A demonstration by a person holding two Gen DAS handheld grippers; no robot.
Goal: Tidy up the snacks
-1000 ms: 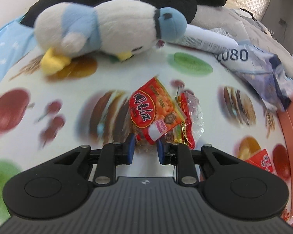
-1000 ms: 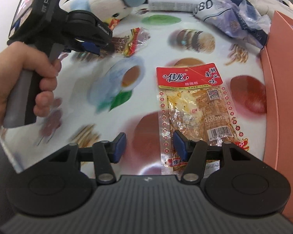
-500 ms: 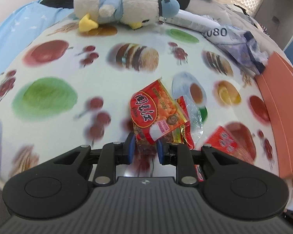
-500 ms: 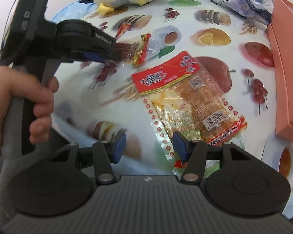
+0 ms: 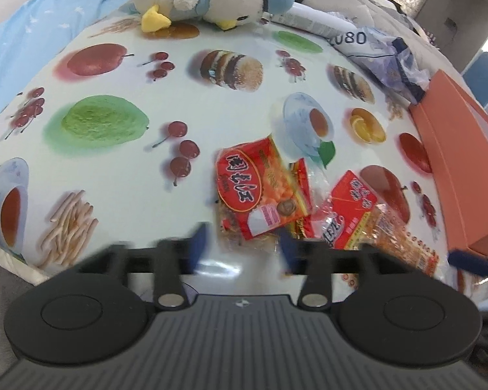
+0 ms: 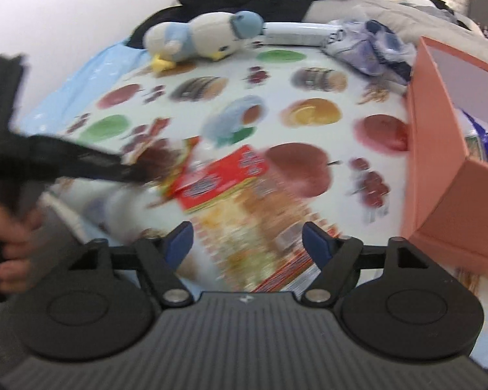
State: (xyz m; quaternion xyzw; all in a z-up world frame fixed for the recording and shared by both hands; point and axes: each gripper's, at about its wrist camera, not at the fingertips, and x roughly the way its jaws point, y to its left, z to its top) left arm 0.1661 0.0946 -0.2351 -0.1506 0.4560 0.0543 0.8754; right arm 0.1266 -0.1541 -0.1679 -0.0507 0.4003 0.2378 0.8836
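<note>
A red snack packet (image 5: 257,191) lies on the fruit-print tablecloth (image 5: 114,74), on top of a clear-wrapped snack (image 5: 305,182). My left gripper (image 5: 242,243) is open, its blurred jaws spread either side of the packet's near end. A long red and clear packet (image 5: 367,221) lies just right of it, and shows blurred in the right wrist view (image 6: 244,201). My right gripper (image 6: 247,240) is open over that long packet's near end. The left gripper also shows blurred in the right wrist view (image 6: 81,162).
An orange box (image 6: 445,169) stands open at the right, also seen in the left wrist view (image 5: 462,162). A plush penguin (image 5: 208,0), a white tube (image 5: 309,19) and a crumpled plastic bag (image 5: 390,61) lie at the far edge.
My left gripper has carried the red packet toward the long packet, then opened and let it go. My right gripper has drawn back and stayed open.
</note>
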